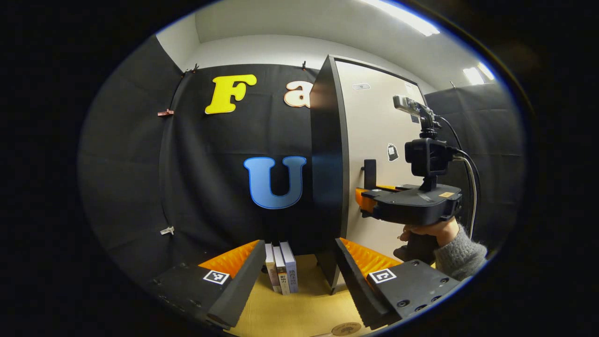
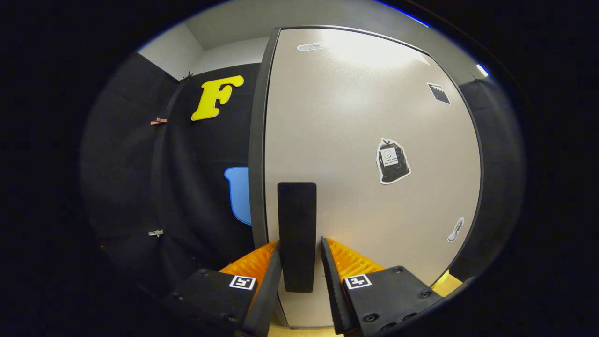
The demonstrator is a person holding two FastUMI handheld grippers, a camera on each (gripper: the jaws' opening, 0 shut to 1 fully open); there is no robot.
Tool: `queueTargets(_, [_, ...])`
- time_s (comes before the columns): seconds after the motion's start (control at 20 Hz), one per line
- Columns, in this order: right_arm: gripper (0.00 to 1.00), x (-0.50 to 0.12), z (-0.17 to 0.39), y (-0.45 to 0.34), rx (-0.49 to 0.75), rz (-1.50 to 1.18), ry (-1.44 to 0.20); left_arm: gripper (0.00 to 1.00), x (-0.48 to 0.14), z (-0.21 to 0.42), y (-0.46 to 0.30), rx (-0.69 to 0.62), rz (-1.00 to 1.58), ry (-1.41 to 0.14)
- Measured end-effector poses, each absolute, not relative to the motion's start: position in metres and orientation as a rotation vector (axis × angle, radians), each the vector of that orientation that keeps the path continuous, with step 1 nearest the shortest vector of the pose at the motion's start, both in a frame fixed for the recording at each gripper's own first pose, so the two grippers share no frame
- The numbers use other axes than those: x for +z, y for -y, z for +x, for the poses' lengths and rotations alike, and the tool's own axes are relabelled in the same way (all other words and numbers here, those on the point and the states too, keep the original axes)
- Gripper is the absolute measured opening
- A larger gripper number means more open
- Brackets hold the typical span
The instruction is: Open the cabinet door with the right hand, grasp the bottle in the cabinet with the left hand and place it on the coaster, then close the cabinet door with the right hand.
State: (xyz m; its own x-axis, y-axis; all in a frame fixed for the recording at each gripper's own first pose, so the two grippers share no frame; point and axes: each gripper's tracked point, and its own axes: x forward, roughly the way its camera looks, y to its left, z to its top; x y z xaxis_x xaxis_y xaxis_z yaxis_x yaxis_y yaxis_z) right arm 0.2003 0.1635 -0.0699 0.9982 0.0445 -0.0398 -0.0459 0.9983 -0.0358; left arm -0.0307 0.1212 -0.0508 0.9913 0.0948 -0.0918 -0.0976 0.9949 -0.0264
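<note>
Left gripper view
Left gripper (image 1: 295,281): its two fingers stand wide apart at the bottom of the view, with nothing between them, above the table.
Table (image 1: 299,313): a pale wooden top shows between the fingers.
Books (image 1: 281,267): three stand upright side by side on the table, spines toward the camera, just left of the cabinet's foot.
Cabinet (image 1: 327,178): tall, with a dark side panel facing the camera; it stands on the table to the right of the books.
Cabinet door (image 1: 374,140): a pale panel on the cabinet's front, seen at a slant; I cannot tell from here whether it is shut tight or slightly ajar.
Handle (image 1: 369,174): a dark upright bar sticking out from the door.
Right gripper (image 1: 362,201): held up at the door, its finger ends at the handle; a small camera sits on a post on its top.
Hand (image 1: 430,230): grips the right gripper from below, a grey knitted sleeve at the wrist.
Coaster (image 1: 346,328): a round brownish disc on the table at the lower edge, near the right-hand finger.
Bottle: I cannot see where it is.

Right gripper view
Right gripper (image 2: 299,276): its fingers sit narrow, one on each side of the handle (image 2: 296,234); whether both press on it I cannot tell.
Cabinet door (image 2: 374,140): pale and glossy, close ahead, with a few small stickers.
</note>
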Motion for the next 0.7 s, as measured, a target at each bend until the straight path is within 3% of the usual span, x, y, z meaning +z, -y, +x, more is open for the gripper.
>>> queueTargets(0.05, [0.39, -0.065, 0.192, -0.163, 0.023, -0.039, -0.018, 0.93, -0.053, -0.032, -0.123, 0.099, -0.031, -0.093])
queueTargets(0.2, [0.24, -0.065, 0.197, -0.160, 0.021, -0.077, -0.012, 0.93, -0.053, -0.035, -0.131, 0.106, -0.038, -0.090])
queueTargets(0.25, [0.24, -0.069, 0.197, -0.160, 0.028, -0.071, -0.024, 0.93, -0.054, -0.036, -0.132, 0.106, -0.040, -0.090])
queueTargets(0.3, [0.13, -0.065, 0.194, -0.160, 0.037, -0.079, -0.022, 0.93, -0.053, -0.037, -0.134, 0.104, -0.041, -0.091])
queueTargets(0.7, [0.13, -0.060, 0.141, -0.154, 0.100, -0.079, -0.040, 0.93, -0.055, -0.036, -0.109, 0.032, -0.071, -0.090])
